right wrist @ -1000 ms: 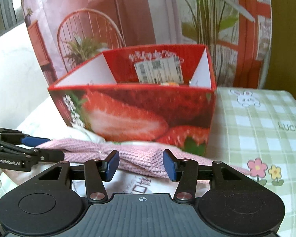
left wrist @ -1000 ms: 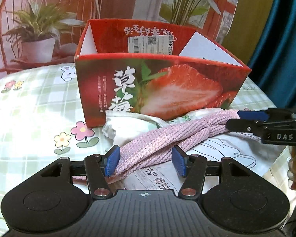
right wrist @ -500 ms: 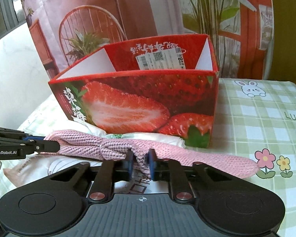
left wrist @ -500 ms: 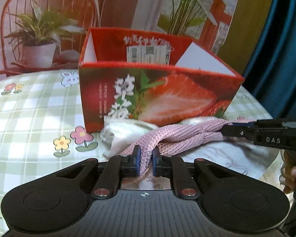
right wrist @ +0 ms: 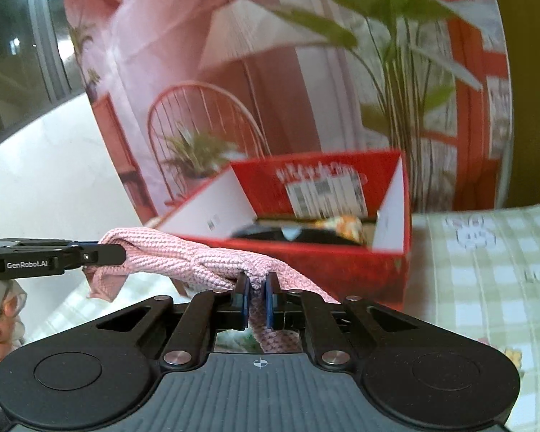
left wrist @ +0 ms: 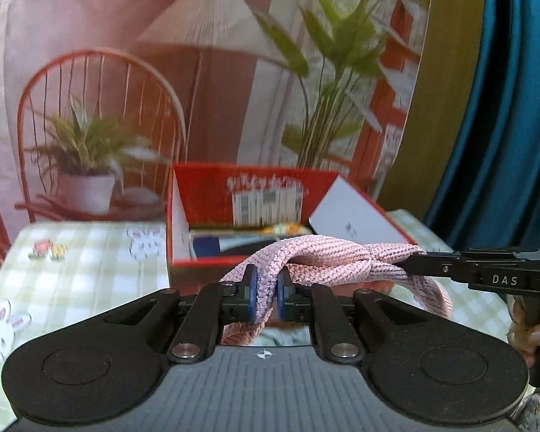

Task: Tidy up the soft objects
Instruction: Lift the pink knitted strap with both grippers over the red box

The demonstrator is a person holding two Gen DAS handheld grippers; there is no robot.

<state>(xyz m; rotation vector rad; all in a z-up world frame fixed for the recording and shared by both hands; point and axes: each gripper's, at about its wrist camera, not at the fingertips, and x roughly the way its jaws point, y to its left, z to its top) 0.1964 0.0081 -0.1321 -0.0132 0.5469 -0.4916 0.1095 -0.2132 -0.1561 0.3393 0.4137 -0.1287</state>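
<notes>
A pink knitted cloth (left wrist: pixel 327 255) hangs stretched between my two grippers, level with the near rim of the red strawberry box (left wrist: pixel 255 190). My left gripper (left wrist: pixel 267 293) is shut on one end of it. My right gripper (right wrist: pixel 257 300) is shut on the other end (right wrist: pixel 183 255). In the left wrist view the right gripper (left wrist: pixel 414 264) comes in from the right; in the right wrist view the left gripper (right wrist: pixel 120 252) comes in from the left. The open box (right wrist: pixel 327 187) holds several items, dark and orange ones among them.
The box stands on a table with a green checked cloth (right wrist: pixel 486 270) printed with rabbits and flowers. A printed backdrop with a chair, lamp and plants (left wrist: pixel 100 136) rises behind the box. A blue curtain (left wrist: pixel 504 126) hangs at the right.
Both grippers shut on the pink cloth, then lifted it off the table up to the level of the box rim. The box's inside has come into view.
</notes>
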